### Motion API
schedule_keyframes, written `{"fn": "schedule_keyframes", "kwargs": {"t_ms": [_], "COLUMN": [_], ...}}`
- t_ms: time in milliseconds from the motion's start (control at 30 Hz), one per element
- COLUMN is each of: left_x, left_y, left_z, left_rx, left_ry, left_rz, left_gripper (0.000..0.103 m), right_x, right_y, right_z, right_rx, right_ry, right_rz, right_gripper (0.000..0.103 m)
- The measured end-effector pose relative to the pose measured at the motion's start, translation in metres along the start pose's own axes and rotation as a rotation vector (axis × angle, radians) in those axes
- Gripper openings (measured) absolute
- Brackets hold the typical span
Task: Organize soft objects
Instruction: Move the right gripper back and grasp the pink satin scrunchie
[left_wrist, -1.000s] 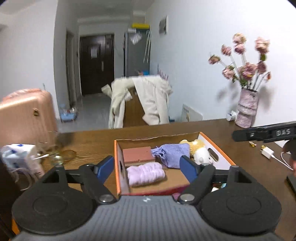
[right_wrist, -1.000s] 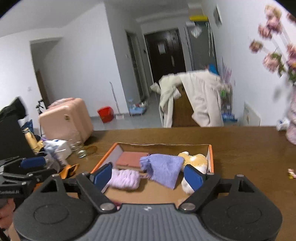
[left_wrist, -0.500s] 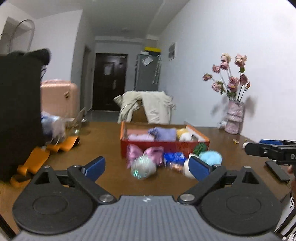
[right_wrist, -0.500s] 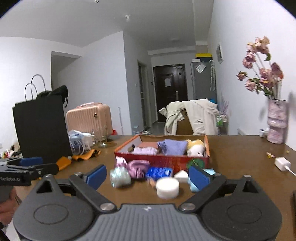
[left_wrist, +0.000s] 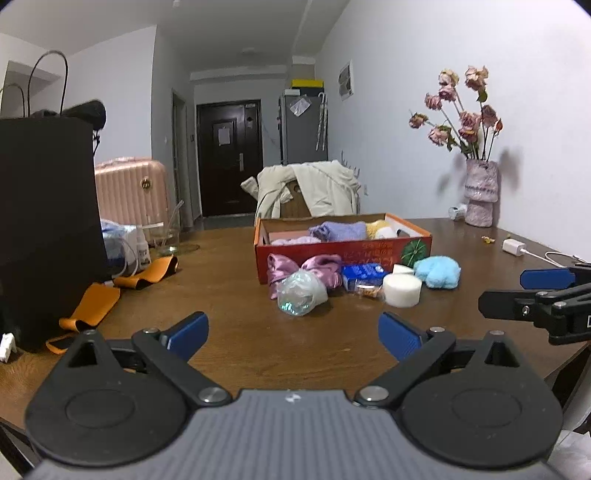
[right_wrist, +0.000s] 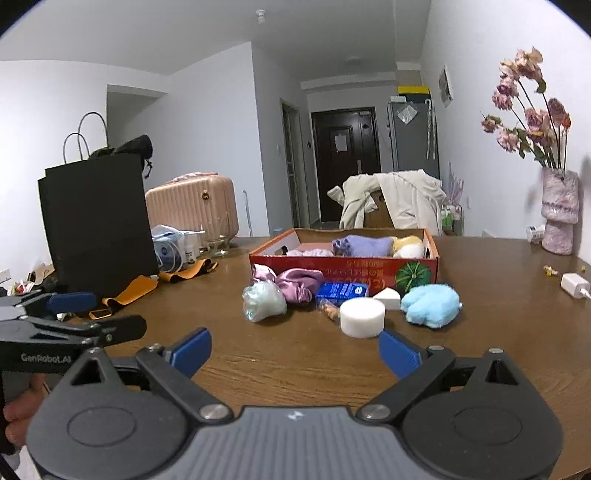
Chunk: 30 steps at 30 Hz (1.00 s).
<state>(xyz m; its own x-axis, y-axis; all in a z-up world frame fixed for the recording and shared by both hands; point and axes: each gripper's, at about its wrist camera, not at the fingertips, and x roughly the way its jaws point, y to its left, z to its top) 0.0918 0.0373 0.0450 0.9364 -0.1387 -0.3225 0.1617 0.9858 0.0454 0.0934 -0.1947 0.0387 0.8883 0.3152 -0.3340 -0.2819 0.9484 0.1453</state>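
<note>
1. Both grippers sit low over the near edge of the brown wooden table (left_wrist: 229, 332), side by side, pointing toward the orange cardboard box (left_wrist: 343, 251).
2. Left gripper (left_wrist: 293, 330): jaws spread wide, just been opening, nothing between the blue pads, only bare tabletop.
3. Right gripper (right_wrist: 295, 349): same story, jaws wide apart after opening, empty; the white foam cylinder (right_wrist: 362, 316) stands just beyond its right fingertip, apart from it.
4. In the left wrist view the right gripper pokes in at the right edge; in the right wrist view the left gripper shows at the left edge with a hand (right_wrist: 16, 413) wrapped on its grip.
5. The box already holds soft things: a lavender towel (left_wrist: 341, 230), a pale purple roll (left_wrist: 295, 240), a yellow-and-white plush (right_wrist: 408, 246).
6. Lined up in front of the box, on the table: a pink satin scrunchie (left_wrist: 306, 267), a crumpled clear plastic bag (left_wrist: 301, 291) touching it, a blue packet (left_wrist: 364, 273), a small snack wrapper (right_wrist: 330, 309), a white wedge sponge (right_wrist: 387, 297), and a fluffy light-blue plush (right_wrist: 430, 304) at the right end.
7. Off to the left, a black paper bag (right_wrist: 96, 221) stands with orange straps (left_wrist: 92, 306) lying beside it; a vase of pink flowers (right_wrist: 559, 214) sits at the far right by the wall.
</note>
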Motion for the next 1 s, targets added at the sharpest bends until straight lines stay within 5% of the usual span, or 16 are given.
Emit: {"fn": "schedule_keyframes", "kwargs": {"t_ms": [500,700,833,967,1000], "left_x": [0.094,0.193,0.256,0.283,0.281], "left_y": [0.024,0.052,0.062,0.066,0.067], "left_z": [0.029,0.069,0.078,0.068,0.062], "left_rx": [-0.077,-0.23,-0.3,-0.318,-0.321], "left_ry": [0.059,0.111,0.171,0.249,0.255], "left_rz": [-0.039,-0.094,-0.096,-0.128,-0.144], "left_gripper": [0.097,0.069,0.052,0.021,0.02], "right_x": [0.082,0.17,0.238,0.278,0.282], "right_y": [-0.027,-0.038,-0.04,-0.038,-0.038], "right_z": [0.023,0.059,0.078,0.081,0.078], "right_rx": [0.135,0.222,0.233,0.198,0.194], "right_ry": [0.073,0.089,0.118,0.16,0.171], "right_rz": [0.027,0.128,0.115,0.109,0.12], "right_gripper": [0.092,0.067,0.054,0.045,0.045]}}
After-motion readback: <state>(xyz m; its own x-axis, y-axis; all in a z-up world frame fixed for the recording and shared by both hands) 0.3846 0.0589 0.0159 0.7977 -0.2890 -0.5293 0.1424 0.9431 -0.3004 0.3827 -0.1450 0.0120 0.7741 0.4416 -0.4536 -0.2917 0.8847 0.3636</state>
